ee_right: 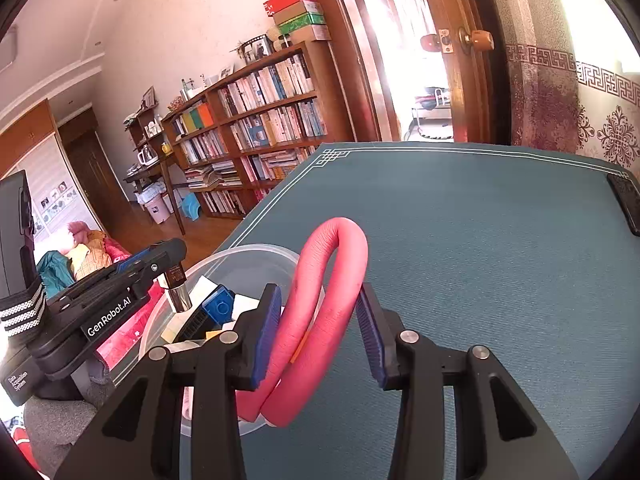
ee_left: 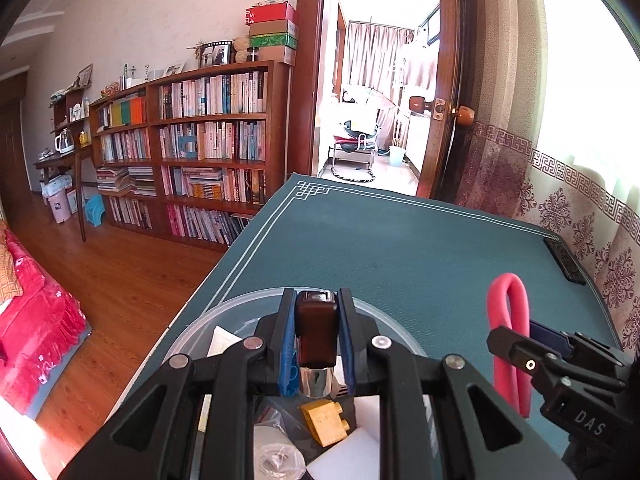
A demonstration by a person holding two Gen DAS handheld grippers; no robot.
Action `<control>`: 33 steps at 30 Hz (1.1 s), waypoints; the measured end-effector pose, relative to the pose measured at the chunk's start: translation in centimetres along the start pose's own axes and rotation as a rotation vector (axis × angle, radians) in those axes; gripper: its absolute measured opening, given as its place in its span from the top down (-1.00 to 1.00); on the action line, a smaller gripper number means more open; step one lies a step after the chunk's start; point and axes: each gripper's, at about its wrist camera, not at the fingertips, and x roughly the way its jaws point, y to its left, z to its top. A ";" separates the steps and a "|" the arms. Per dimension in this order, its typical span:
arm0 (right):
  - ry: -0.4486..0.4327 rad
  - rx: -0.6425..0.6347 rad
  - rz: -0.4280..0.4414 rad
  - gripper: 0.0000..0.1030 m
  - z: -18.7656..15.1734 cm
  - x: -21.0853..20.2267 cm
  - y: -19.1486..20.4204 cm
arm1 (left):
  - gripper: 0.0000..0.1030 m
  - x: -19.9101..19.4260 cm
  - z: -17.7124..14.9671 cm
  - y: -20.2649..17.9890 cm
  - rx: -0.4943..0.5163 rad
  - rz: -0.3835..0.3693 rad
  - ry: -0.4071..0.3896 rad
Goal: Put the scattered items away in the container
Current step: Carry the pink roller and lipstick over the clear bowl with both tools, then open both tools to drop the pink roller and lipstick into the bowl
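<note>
Progress looks close to the end from where I sit. My left gripper [ee_left: 317, 344] is clamped on a brown-capped item with a chrome base [ee_left: 316, 336], maybe a lighter or a stamp, and holds it above the clear plastic container [ee_left: 200, 320], which sits at the near left corner of the desk [ee_left: 400, 240]. In the right wrist view that item hangs over the container's inside, not yet let go.

Already in the container I can see a yellow toy brick [ee_left: 325, 420], a blue toy brick [ee_right: 218, 304], white paper scraps [ee_left: 224, 338], a white foam block [ee_left: 348, 456] and something wrapped in clear plastic [ee_left: 276, 456].

My right gripper [ee_right: 316, 332] grips a pink foam tube bent into a loop [ee_right: 328, 292]. Its pads press on both legs of the loop. The loop stands upright just beside the container's right rim, with its lower ends seeming to overlap that rim, though I cannot tell if they rest inside.

Across the teal mat I see no other loose item, only a dark flat device [ee_right: 626, 204] at the far right edge, which I judge may not belong to the task. Two releases appear to remain: the brown-capped item, then the tube.
</note>
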 end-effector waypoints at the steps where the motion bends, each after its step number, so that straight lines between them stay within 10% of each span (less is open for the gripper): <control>1: 0.001 -0.007 0.008 0.18 -0.1 0.0 0.5 | 0.57 -0.1 -0.1 0.5 -0.008 0.001 0.002; 33: 0.039 -0.257 0.084 0.16 -4.0 4.2 9.0 | 0.57 0.0 -1.1 5.9 -0.088 0.027 0.029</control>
